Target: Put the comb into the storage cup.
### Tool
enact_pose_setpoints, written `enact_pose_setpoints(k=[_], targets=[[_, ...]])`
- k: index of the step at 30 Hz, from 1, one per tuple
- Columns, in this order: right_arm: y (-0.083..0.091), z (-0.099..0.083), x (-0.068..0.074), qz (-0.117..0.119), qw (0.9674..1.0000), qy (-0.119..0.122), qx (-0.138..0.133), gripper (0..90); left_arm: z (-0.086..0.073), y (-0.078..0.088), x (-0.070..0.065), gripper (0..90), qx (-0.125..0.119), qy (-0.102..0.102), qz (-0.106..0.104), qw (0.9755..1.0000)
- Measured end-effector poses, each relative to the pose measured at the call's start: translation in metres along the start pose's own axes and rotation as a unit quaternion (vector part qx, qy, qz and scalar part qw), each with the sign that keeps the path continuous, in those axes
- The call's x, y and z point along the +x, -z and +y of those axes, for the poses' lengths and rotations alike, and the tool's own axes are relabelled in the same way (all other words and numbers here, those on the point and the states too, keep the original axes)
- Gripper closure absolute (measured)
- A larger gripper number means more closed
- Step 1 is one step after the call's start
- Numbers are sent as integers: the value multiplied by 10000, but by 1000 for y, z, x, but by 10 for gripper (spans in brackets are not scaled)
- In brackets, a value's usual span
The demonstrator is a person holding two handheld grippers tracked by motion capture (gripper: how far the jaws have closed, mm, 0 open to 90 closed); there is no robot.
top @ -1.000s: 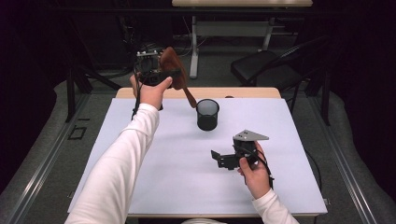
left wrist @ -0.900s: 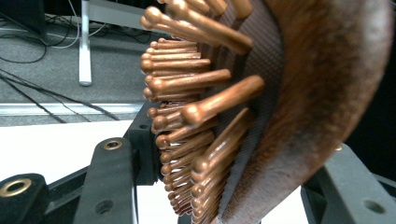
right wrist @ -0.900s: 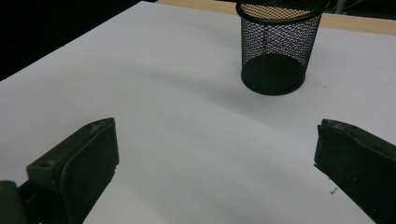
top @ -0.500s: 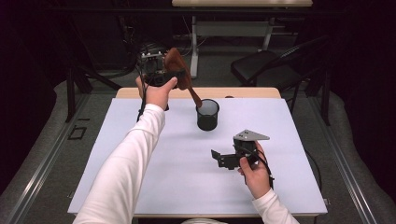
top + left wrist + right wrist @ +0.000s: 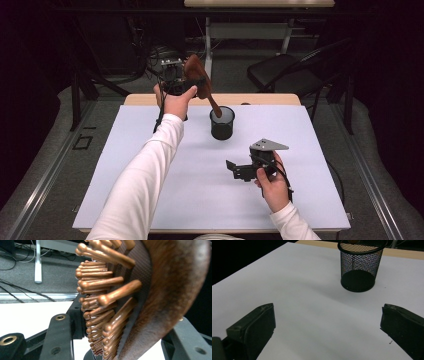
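Brown wooden hairbrush with copper-coloured bristle pins [image 5: 196,75] clamped by its head in left gripper [image 5: 182,86], handle tip slanting down into round black wire-mesh cup [image 5: 222,123] just beside, right gripper [image 5: 235,170] gaping wide and empty, resting on white table [image 5: 150,200] near cup

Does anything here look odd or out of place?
Nothing is spilled or broken. The hairbrush, clamped in the left gripper, tilts handle-down into the upright mesh cup. The right gripper rests open on the table.
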State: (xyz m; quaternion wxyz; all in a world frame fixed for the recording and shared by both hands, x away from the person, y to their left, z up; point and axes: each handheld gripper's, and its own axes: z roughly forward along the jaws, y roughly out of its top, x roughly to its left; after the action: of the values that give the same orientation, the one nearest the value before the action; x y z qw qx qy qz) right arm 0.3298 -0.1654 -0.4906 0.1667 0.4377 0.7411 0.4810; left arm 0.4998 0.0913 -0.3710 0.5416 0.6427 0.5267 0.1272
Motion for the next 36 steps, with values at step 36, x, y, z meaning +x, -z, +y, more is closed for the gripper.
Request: enact_pose_setpoints(k=[36], targets=[[-1, 1, -1, 50, 10000, 12, 0, 0, -27, -29, -8, 476, 227, -77, 74, 9997]])
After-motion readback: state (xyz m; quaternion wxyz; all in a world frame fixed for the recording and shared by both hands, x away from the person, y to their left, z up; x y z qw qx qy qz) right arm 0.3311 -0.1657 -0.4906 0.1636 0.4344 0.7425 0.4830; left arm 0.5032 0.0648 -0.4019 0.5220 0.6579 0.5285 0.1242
